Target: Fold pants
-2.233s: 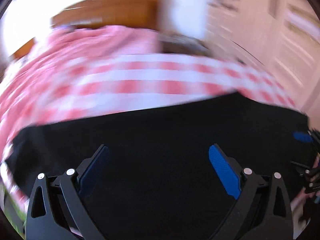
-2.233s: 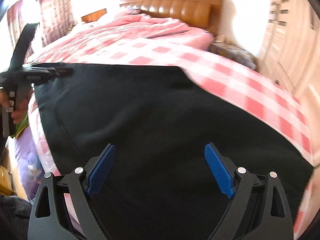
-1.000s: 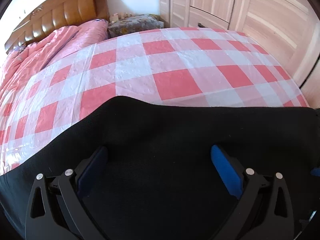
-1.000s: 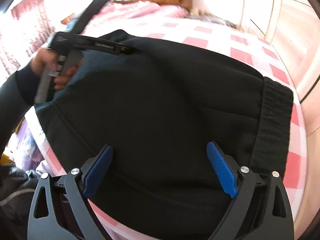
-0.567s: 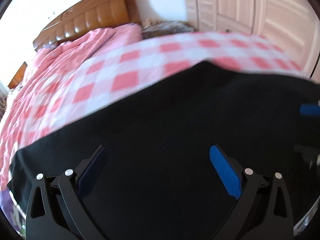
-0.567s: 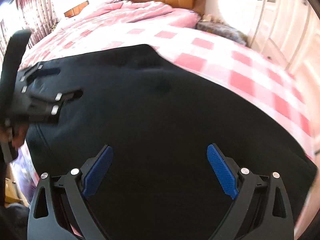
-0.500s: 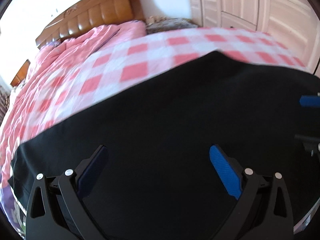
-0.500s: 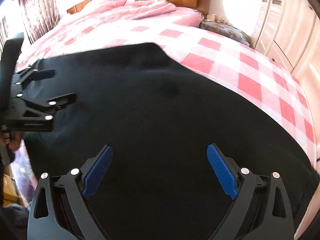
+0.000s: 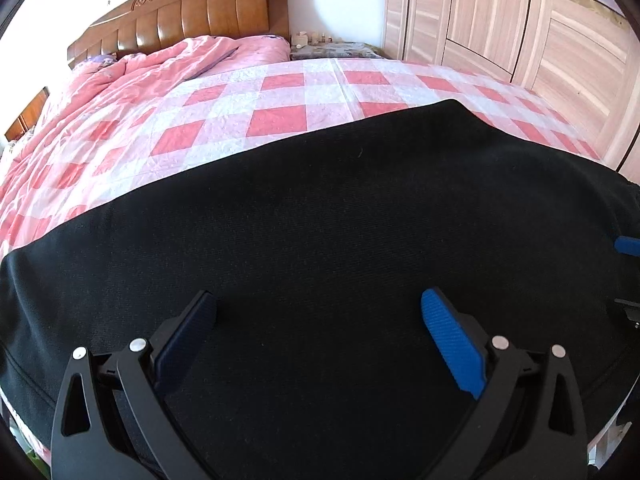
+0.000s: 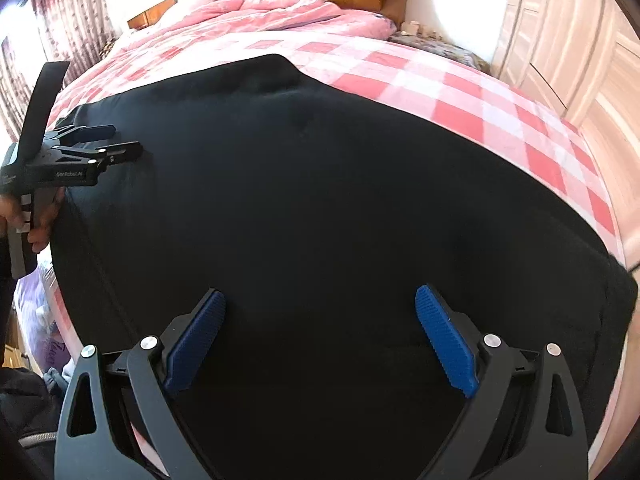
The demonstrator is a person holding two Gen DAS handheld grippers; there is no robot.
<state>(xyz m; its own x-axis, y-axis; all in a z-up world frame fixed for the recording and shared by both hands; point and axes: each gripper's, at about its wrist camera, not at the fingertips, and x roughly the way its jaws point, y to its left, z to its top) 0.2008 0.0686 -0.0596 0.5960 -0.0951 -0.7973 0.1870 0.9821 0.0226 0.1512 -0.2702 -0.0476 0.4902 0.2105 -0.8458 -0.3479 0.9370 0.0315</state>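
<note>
Black pants (image 9: 340, 240) flat across the checkered bed (image 9: 280, 96), left tool (image 9: 320, 336) and right tool (image 10: 320, 328) both spread wide above them.

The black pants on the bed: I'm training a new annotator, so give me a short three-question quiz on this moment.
1. True or false: the right tongs are open over the black pants.
2. What do the pants lie on? A) a wooden floor B) a pink checked bedspread C) a chair
3. Fill in: in the right wrist view, the left tongs appear at the pants' ____ edge.

Key: 1 true; 2 B; 3 left.
</note>
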